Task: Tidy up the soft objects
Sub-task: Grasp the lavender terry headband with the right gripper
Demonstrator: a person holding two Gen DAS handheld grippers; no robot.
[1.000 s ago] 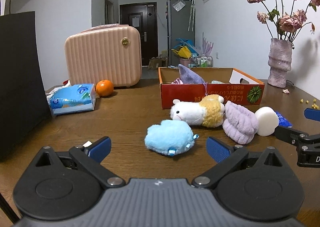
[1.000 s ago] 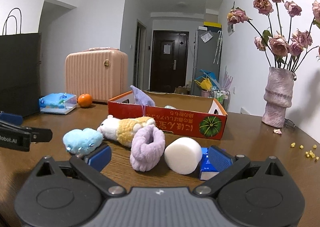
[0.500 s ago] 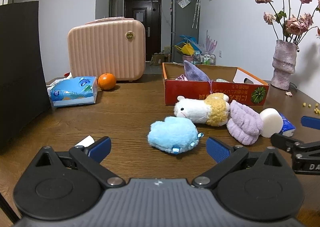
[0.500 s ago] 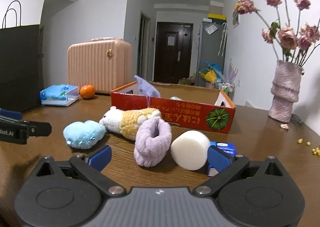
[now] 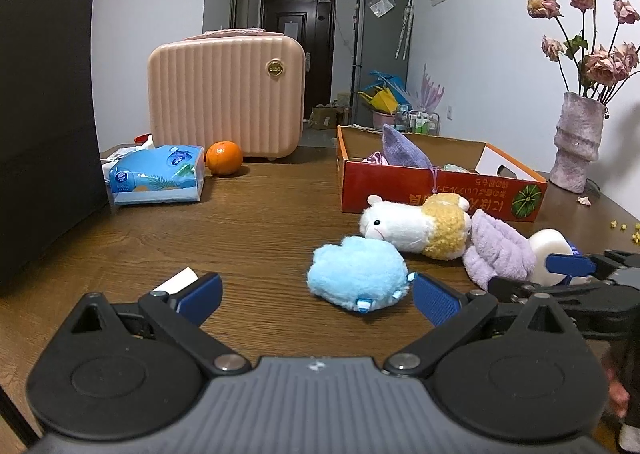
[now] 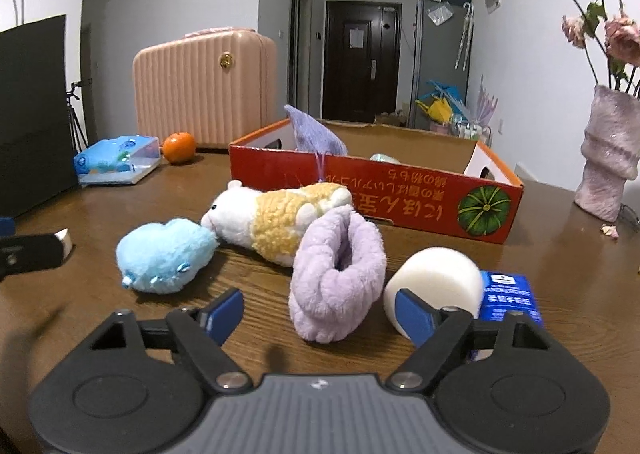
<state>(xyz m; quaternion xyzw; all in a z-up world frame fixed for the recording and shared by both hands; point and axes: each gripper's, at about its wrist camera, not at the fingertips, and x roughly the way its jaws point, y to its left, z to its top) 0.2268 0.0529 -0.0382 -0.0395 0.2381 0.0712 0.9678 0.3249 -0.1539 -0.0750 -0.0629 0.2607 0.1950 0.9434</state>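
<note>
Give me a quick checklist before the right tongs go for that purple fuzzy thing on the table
1. Purple fuzzy roll ahead of the right tongs: ok.
2. Tongs clear of it: ok, closing, nothing between the pads yet.
3. White foam cylinder crowds the right finger: not ok.
4. Plush animal touching the roll: cannot tell.
5. Red box open, with room: ok.
6. Left tongs open, out of the way near the blue plush: ok.

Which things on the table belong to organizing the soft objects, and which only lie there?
Job: blue plush; white-and-yellow plush; purple fluffy band; white foam cylinder; red box.

Lying about: orange; tissue pack; pink suitcase; vase.
</note>
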